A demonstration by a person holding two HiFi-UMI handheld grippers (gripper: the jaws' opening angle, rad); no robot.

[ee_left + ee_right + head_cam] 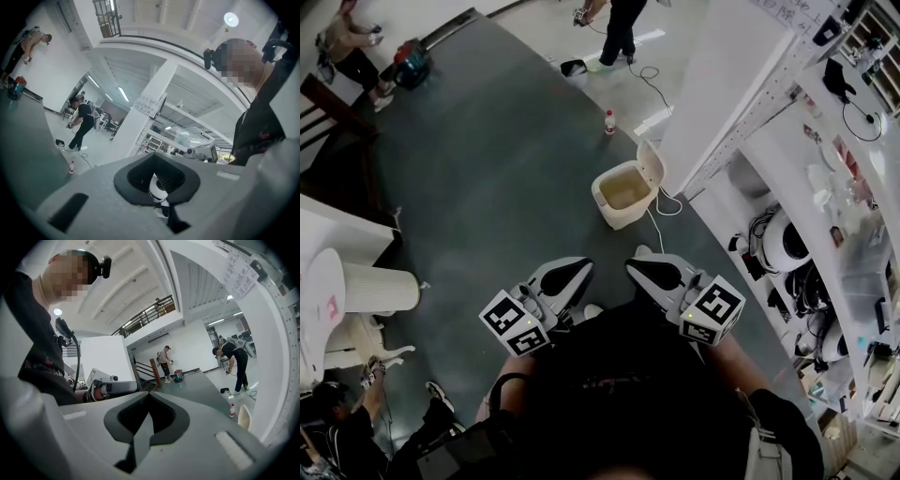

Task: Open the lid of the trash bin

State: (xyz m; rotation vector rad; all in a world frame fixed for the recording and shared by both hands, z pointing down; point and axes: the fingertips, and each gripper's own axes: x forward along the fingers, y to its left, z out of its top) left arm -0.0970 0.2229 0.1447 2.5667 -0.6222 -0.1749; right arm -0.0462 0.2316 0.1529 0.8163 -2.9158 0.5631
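Trash bin [617, 212]: there is one, a cream plastic box with rounded corners. It stands on the dark, matt floor [487, 187] beside the foot of a white pillar [722, 84], well ahead of both tools. Its single lid [652, 161] is already up, hinged at the far side and leaning back toward the pillar, so the pale, smooth inside of the bin shows from above. One thin white cable [657, 221] curls on the floor just beside it, and one small clear bottle [609, 122] with a red cap stands farther off.

Two tools are in play, held low and close to the body, side by side but apart. The left tool [565, 278] has its grey jaws pressed together edge to edge and nothing between them (its own camera looks out across the hall rather than at the bin). The right tool [651, 272] is the same, with its jaws closed flat against each other and gripping nothing. Neither touches the bin or the lid. Each carries one cube with black-and-white square markers, the left cube [516, 323] and the right cube [712, 311].

Three other people show in the head view. One crouches [352, 47] at the far left, one stands [619, 28] at the top, and one is at the lower left corner [342, 422].
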